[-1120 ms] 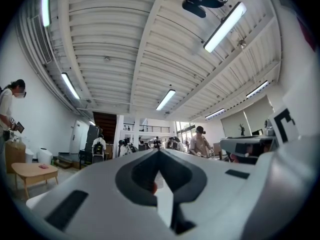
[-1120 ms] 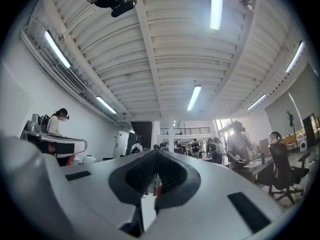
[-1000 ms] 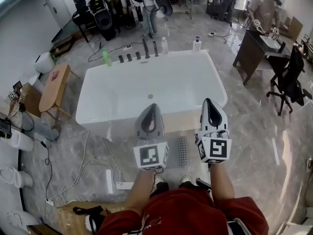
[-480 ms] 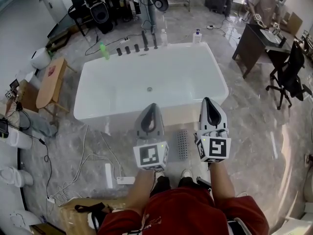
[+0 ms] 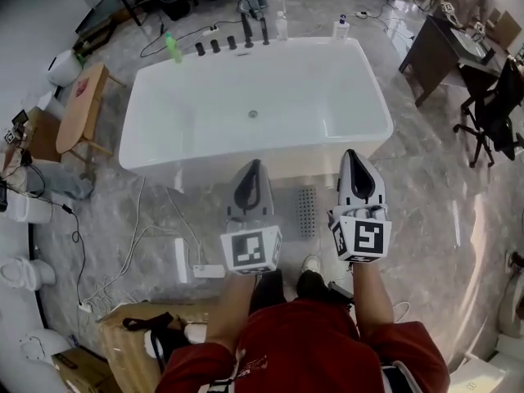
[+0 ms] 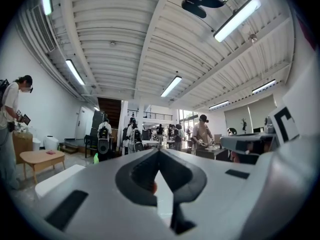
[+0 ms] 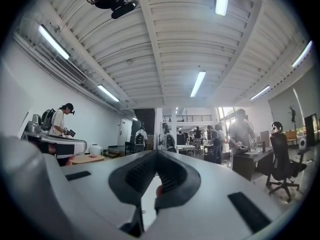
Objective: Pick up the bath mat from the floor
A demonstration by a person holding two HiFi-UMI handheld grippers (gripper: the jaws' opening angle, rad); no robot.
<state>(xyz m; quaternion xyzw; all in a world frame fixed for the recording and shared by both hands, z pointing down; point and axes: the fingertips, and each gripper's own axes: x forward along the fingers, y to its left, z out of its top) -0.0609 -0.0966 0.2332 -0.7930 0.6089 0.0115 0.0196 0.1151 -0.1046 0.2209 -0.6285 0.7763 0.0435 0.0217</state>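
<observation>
A small grey dotted bath mat [image 5: 306, 213] lies flat on the marble floor just in front of the white bathtub [image 5: 164, 150]. In the head view it shows between my two grippers. My left gripper [image 5: 252, 165] is held above the floor to the mat's left, my right gripper [image 5: 353, 154] to its right. Both point forward towards the tub. In the left gripper view the left gripper [image 6: 159, 153] has its jaws pressed together with nothing in them. The right gripper [image 7: 157, 154] looks the same in its own view. Neither gripper view shows the mat, only the room and ceiling.
Bottles and black fittings stand on the tub's far rim [image 5: 237, 39]. A wooden bench [image 5: 78, 109] is at the left. White cables and a power strip [image 5: 182, 260] lie on the floor left of my feet. A cardboard box [image 5: 131, 334] sits near left, a desk and office chair [image 5: 491, 113] at right.
The head view has shifted: tub and mat now sit higher in the picture. Both grippers keep about the same place in view and stay shut.
</observation>
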